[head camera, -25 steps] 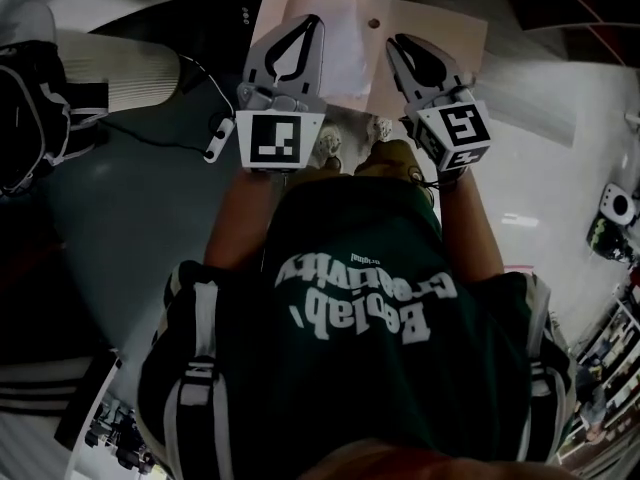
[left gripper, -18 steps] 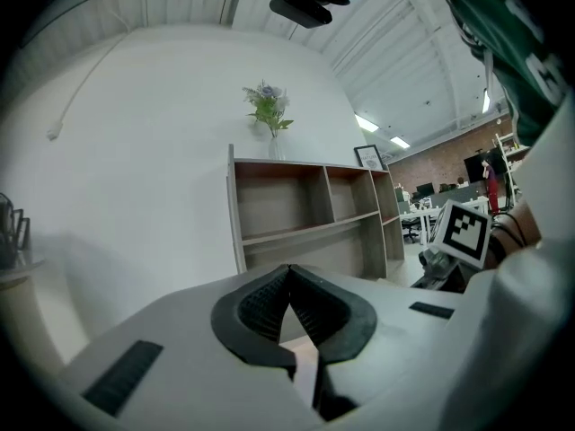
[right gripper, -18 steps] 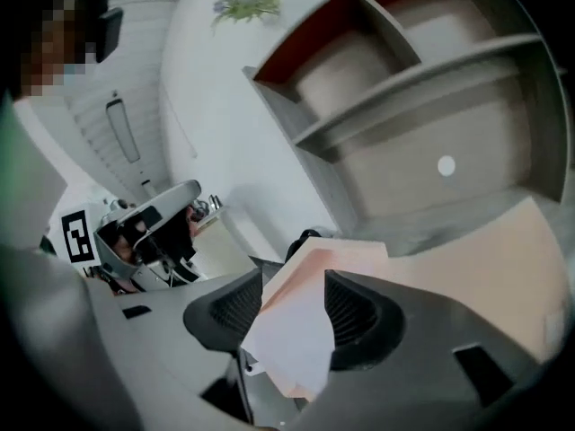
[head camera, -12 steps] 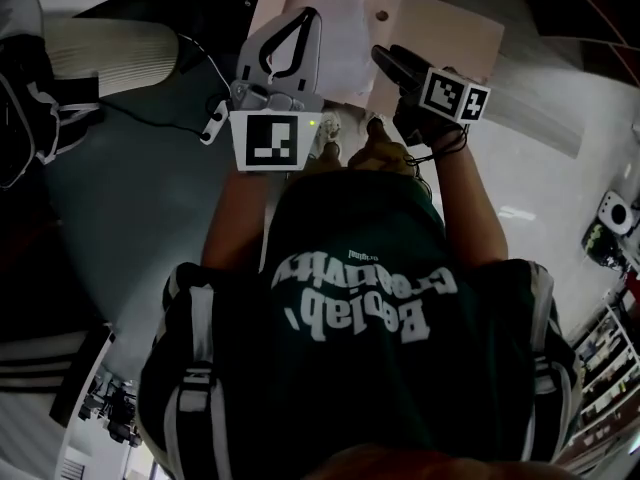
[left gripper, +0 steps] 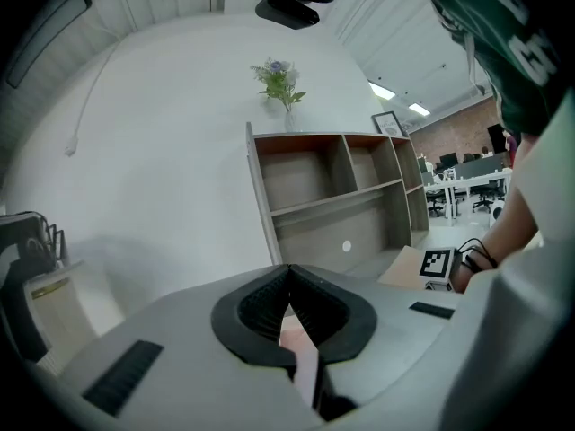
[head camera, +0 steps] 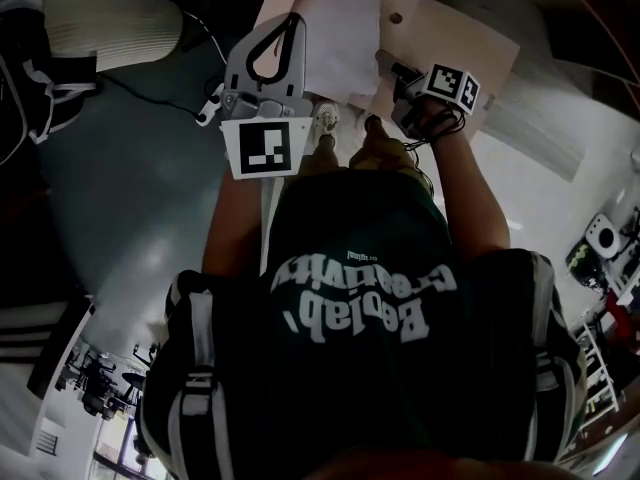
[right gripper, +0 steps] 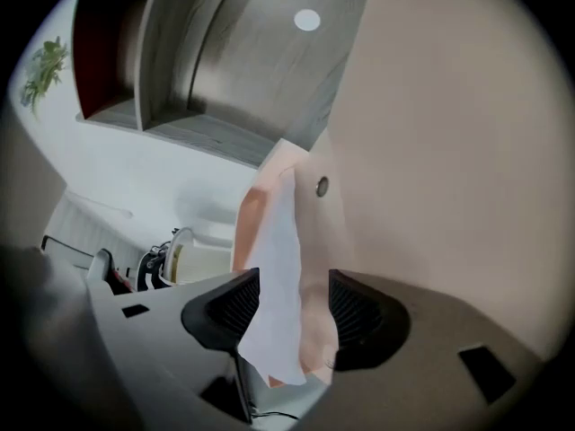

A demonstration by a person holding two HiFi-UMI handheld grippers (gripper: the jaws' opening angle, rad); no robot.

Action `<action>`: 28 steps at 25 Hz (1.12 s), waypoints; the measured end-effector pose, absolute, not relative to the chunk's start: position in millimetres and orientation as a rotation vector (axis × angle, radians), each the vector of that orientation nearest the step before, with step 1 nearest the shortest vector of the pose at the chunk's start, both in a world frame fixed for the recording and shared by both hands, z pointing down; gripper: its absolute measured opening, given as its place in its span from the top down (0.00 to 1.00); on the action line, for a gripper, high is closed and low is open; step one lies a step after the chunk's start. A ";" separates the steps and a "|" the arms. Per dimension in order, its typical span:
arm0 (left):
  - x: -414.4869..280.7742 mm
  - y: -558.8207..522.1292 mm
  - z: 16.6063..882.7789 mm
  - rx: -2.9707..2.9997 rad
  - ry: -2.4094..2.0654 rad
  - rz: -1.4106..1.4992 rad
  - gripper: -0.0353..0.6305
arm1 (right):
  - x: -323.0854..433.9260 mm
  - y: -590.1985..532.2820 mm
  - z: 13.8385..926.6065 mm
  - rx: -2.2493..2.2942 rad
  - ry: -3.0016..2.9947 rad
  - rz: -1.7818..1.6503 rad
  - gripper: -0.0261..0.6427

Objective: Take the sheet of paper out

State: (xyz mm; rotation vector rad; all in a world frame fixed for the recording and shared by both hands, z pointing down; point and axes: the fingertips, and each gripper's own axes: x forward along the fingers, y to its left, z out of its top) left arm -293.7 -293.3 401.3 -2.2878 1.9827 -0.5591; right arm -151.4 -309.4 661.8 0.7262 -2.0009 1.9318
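A pink folder (head camera: 455, 43) with a round snap (head camera: 396, 16) hangs in front of me, and a white sheet of paper (head camera: 345, 38) lies over its left half. My left gripper (head camera: 291, 20) is at the folder's left edge. In the left gripper view its jaws (left gripper: 289, 274) are shut with a thin pink edge caught between them. My right gripper (head camera: 388, 60) is at the folder's near edge. Its jaws (right gripper: 295, 308) have just been opening and stand apart. The white sheet (right gripper: 274, 277) and a pink flap (right gripper: 314, 330) hang between the pads, pressed by neither.
A grey open shelf unit (left gripper: 332, 196) with a small plant (left gripper: 281, 83) on top stands ahead by a white wall. The person's shoes (head camera: 325, 143) and a black cable (head camera: 150, 93) are on the floor below. Desks and chairs (left gripper: 463, 182) stand far off.
The right gripper has rolled over and dropped toward the folder's near edge, and its jaws have gone from shut to open. The left gripper has sunk a little with the folder.
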 end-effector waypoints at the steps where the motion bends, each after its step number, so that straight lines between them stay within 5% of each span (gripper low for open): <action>1: -297.2 -292.5 402.0 -2.278 2.004 -0.561 0.92 | -152.8 -309.2 665.3 0.713 -1.980 1.965 0.62; 15: -331.1 -269.9 416.9 -2.159 2.188 -0.651 0.92 | -206.8 -305.4 679.0 0.431 -1.948 2.122 0.63; 16: -331.4 -267.6 418.9 -2.153 2.197 -0.661 0.92 | -208.9 -306.6 676.5 0.423 -1.978 2.103 0.68; 17: -331.4 -265.4 420.8 -2.147 2.206 -0.669 0.92 | -210.2 -308.7 673.3 0.419 -2.015 2.083 0.87; 28: -332.4 -252.5 414.8 -2.145 2.215 -0.631 0.92 | -212.2 -316.3 634.1 0.424 -2.220 1.954 0.91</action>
